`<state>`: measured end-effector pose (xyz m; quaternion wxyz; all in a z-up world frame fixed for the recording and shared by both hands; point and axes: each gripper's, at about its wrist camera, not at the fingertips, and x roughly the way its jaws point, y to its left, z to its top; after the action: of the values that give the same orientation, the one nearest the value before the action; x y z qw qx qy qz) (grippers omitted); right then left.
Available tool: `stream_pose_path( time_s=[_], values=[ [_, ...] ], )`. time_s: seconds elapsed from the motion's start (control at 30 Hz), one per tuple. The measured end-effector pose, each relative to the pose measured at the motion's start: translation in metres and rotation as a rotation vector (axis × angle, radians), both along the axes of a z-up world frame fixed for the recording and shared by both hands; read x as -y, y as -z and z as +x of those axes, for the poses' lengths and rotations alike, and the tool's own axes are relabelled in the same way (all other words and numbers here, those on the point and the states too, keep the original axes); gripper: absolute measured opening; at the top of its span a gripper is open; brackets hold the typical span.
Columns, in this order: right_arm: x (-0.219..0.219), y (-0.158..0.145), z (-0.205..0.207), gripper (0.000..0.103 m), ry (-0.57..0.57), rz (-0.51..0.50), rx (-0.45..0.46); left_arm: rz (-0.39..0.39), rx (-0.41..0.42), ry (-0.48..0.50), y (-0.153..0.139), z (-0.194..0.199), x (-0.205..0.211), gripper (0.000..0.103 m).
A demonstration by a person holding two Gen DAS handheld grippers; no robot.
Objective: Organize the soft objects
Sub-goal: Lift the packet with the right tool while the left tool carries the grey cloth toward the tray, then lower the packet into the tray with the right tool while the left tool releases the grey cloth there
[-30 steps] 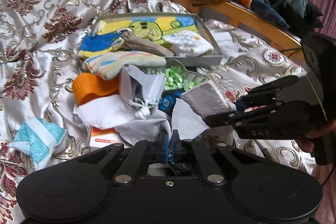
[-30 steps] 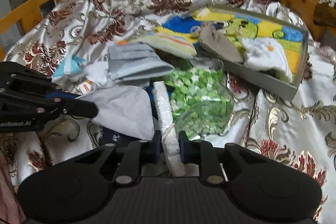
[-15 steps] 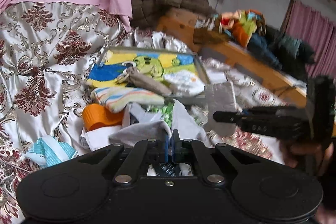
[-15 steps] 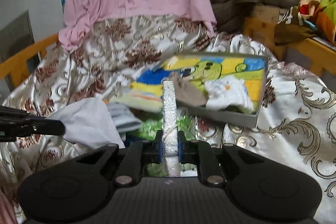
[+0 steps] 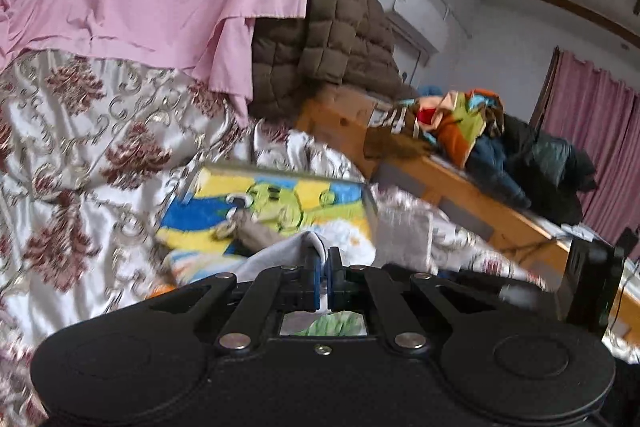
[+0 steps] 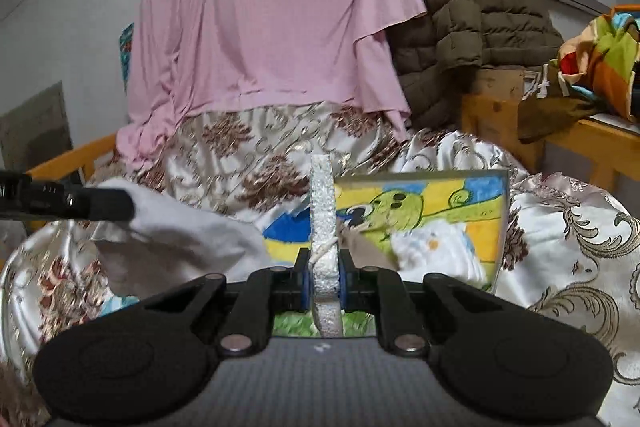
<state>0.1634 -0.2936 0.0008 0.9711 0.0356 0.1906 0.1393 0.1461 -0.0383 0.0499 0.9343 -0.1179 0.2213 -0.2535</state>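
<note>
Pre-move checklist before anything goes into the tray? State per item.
1. Right gripper shut on white foam strip: ok.
2. Strip upright between the pads, not slipping: ok.
3. Left gripper shut on grey cloth: ok; only its edge is pinched.
4. Cloth hanging free of the pile below: cannot tell.
5. Tray has bare space: ok, yellow and blue liner showing beside the brown and white pieces.
6. Grippers apart: ok.

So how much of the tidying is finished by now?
Partly. The tray with the cartoon towel already holds a brown cloth and a white cloth. In hand: the right gripper clamps a white sponge-like strip, the left gripper a grey-white cloth. Neither is in the tray yet.
</note>
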Motion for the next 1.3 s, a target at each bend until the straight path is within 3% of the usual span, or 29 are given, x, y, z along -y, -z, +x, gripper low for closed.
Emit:
stream_pose_path(
  time_s=[0.2,0.33,0.57,0.8,1.03,1.13,1.3],
  values=[
    [0.021,0.005,0.044,0.015,0.094,0.067,0.035,0.005,0.061,-0.005,-0.021,0.051,0.034,0.002],
    [0.038,0.010,0.072,0.015,0.150,0.124,0.043,-0.003,0.059,-0.007,-0.024,0.094,0.061,0.002],
    [0.065,0.015,0.107,0.015,0.314,0.034,0.091,0.022,0.047,0.008,-0.007,0.158,0.108,0.002],
    [0.072,0.030,0.132,0.015,0.375,-0.034,0.036,0.032,-0.047,-0.025,0.033,0.199,0.127,0.002],
    [0.055,0.041,0.147,0.016,0.334,-0.075,-0.047,0.114,-0.151,-0.117,0.066,0.213,0.116,0.003],
    [0.048,0.044,0.151,0.022,0.302,-0.081,-0.071,0.129,-0.214,-0.133,0.076,0.220,0.111,0.003],
    [0.040,0.046,0.154,0.041,0.249,-0.075,-0.094,0.141,-0.286,-0.140,0.090,0.225,0.108,0.005]
  ],
)
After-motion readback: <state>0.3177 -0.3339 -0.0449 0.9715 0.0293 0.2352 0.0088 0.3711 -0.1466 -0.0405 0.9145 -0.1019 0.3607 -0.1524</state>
